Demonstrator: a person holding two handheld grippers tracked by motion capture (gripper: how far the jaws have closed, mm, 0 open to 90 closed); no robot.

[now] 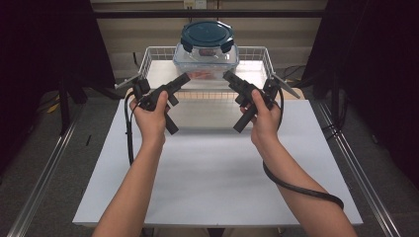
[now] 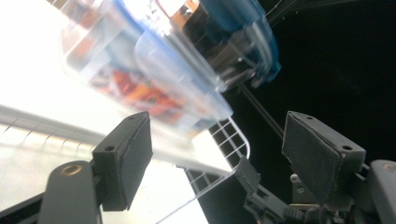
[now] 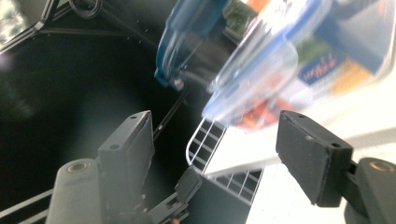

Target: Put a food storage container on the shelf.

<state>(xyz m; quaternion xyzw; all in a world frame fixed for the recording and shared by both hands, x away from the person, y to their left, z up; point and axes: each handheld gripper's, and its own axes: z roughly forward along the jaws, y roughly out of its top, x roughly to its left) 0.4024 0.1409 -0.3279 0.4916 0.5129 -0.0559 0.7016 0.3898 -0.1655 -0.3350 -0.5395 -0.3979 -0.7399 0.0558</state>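
Two stacked food containers stand in a white wire basket (image 1: 148, 54) at the far end of the table. The lower one (image 1: 205, 63) is clear with packets inside; the upper one (image 1: 206, 35) has a dark blue clip lid. My left gripper (image 1: 182, 80) is just short of the lower container's left side and my right gripper (image 1: 228, 77) just short of its right side. Both are open, with nothing between the jaws. In the left gripper view the left gripper (image 2: 219, 135) faces the blurred clear container (image 2: 154, 79). In the right gripper view the right gripper (image 3: 217, 140) faces that container (image 3: 275, 74).
The white table (image 1: 212, 168) stretches from the basket to the near edge. Black cables trail from both grippers. Metal rails run along each side of the table, and dark curtains hang on both sides. The basket's wire wall (image 2: 229, 135) is close to the jaws.
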